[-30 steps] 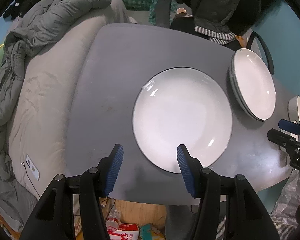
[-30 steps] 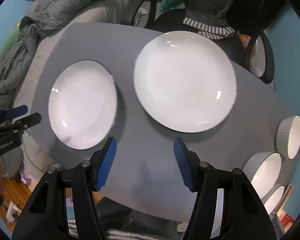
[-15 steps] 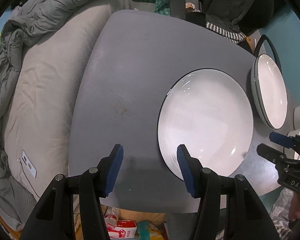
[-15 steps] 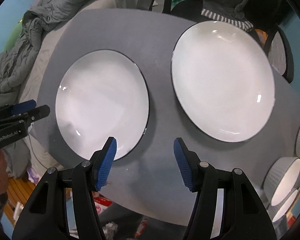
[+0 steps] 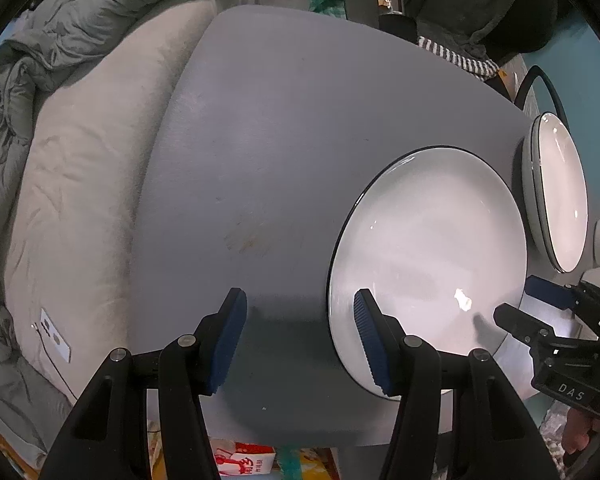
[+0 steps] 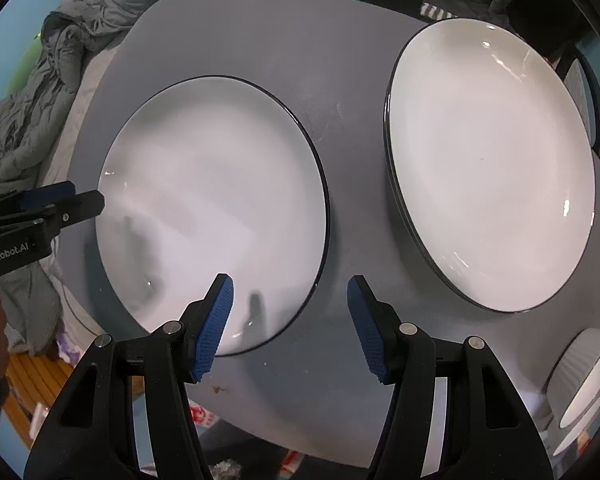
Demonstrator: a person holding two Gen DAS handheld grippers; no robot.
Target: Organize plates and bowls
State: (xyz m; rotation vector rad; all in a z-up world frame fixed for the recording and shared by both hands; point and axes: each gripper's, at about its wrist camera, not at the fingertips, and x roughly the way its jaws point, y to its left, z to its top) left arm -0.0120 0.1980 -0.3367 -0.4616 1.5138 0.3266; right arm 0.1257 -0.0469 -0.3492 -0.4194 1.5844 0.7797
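Right wrist view: the right claw is seen released and empty, poised over the near rim of a white plate at centre left of the grey bench. A second stack of plates is shown at right, bowls at lower right. In the left wrist view, the left claw is likewise spread and empty, straddling the plate's left rim, nothing gripped.
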